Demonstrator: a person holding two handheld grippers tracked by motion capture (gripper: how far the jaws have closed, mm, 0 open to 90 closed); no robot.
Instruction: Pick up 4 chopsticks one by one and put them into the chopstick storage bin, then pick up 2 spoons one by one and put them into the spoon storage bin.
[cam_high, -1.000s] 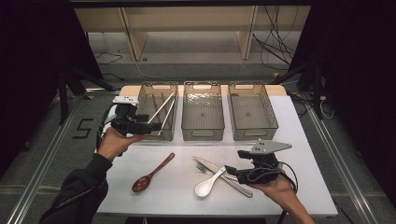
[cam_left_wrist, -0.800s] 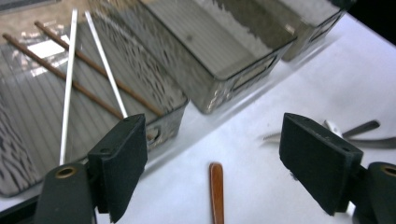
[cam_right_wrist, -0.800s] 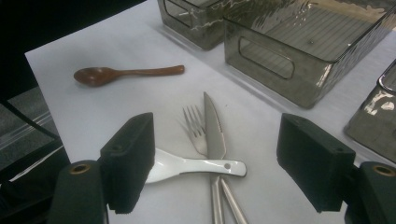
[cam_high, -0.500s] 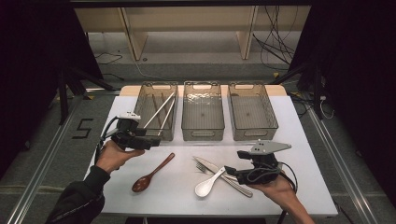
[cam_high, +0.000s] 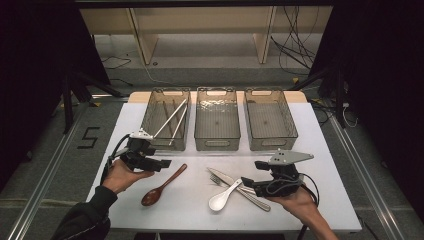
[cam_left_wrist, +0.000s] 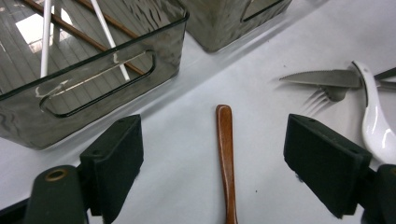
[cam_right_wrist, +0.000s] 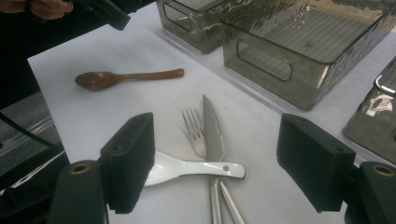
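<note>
A wooden spoon (cam_high: 162, 184) lies on the white table, bowl toward the near edge. My left gripper (cam_high: 162, 163) hovers just left of its handle, jaws open; they have just been opening, and nothing is gripped. In the left gripper view the spoon's handle (cam_left_wrist: 226, 154) lies on the table between the open jaws (cam_left_wrist: 212, 126). A white spoon (cam_high: 225, 196), a fork (cam_high: 218, 179) and a knife (cam_high: 235, 184) lie crossed at the centre. My right gripper (cam_high: 250, 184) rests open just right of them, with knife (cam_right_wrist: 212, 130) and white spoon (cam_right_wrist: 187, 169) below its jaws.
Three clear bins stand in a row at the back: the left bin (cam_high: 148, 117) holds white chopsticks (cam_high: 170, 118) and brown ones, while the middle bin (cam_high: 216, 142) and right bin (cam_high: 272, 142) are empty. Dark floor surrounds the table.
My left hand has come down and toward the near edge, from beside the left bin to just above the wooden spoon's handle. The right hand has stayed still.
</note>
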